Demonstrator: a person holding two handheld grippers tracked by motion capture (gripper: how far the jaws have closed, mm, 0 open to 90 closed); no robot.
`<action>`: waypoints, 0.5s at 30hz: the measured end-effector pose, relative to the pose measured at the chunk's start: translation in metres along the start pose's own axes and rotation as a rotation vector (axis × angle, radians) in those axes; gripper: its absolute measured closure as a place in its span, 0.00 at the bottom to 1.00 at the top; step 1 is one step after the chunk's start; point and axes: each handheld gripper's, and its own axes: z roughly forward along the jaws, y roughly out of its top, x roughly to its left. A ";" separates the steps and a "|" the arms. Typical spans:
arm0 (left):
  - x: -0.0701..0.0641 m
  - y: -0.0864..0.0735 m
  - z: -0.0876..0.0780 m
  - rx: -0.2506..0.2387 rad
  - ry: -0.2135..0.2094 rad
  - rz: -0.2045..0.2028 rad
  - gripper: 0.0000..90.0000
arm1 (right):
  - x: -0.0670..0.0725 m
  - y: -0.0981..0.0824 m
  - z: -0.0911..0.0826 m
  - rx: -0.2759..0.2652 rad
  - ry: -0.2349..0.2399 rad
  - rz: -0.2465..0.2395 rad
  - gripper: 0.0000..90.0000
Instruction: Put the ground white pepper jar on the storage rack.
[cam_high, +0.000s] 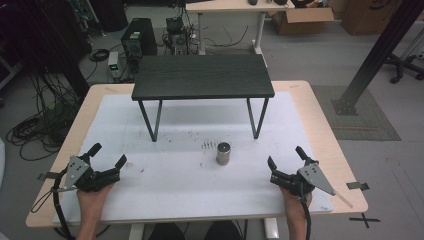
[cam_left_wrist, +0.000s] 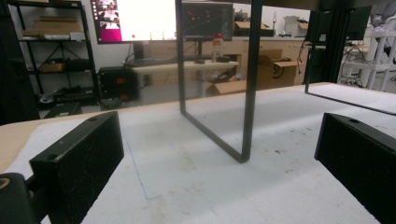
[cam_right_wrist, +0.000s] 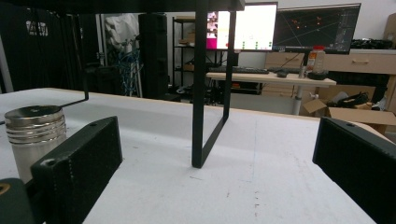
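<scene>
open white mat (cam_high: 165, 175) up front; metal canister (cam_high: 223, 153) and black stand's legs (cam_high: 150, 120) obstruct farther in.

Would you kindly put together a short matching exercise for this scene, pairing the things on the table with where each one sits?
Things:
1. metal canister
2. small black table
3. left gripper
4. right gripper

Places:
A. near the table's front edge on the person's left, jaws open
B. standing upright on the white mat, in front of the small table's legs
C. near the front edge on the person's right, jaws open
D. standing at the far middle of the white mat

Pairs: 1-B, 2-D, 3-A, 4-C
</scene>
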 end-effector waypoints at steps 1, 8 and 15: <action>0.000 0.000 0.000 -0.002 0.001 -0.001 0.02 | 0.000 0.000 0.000 0.000 0.000 0.000 0.01; 0.000 0.000 0.000 -0.005 0.001 0.000 0.02 | 0.000 0.000 0.000 0.000 0.001 0.002 0.01; 0.000 0.000 0.000 -0.005 0.001 0.000 0.02 | -0.001 0.000 0.000 0.002 0.003 0.006 0.01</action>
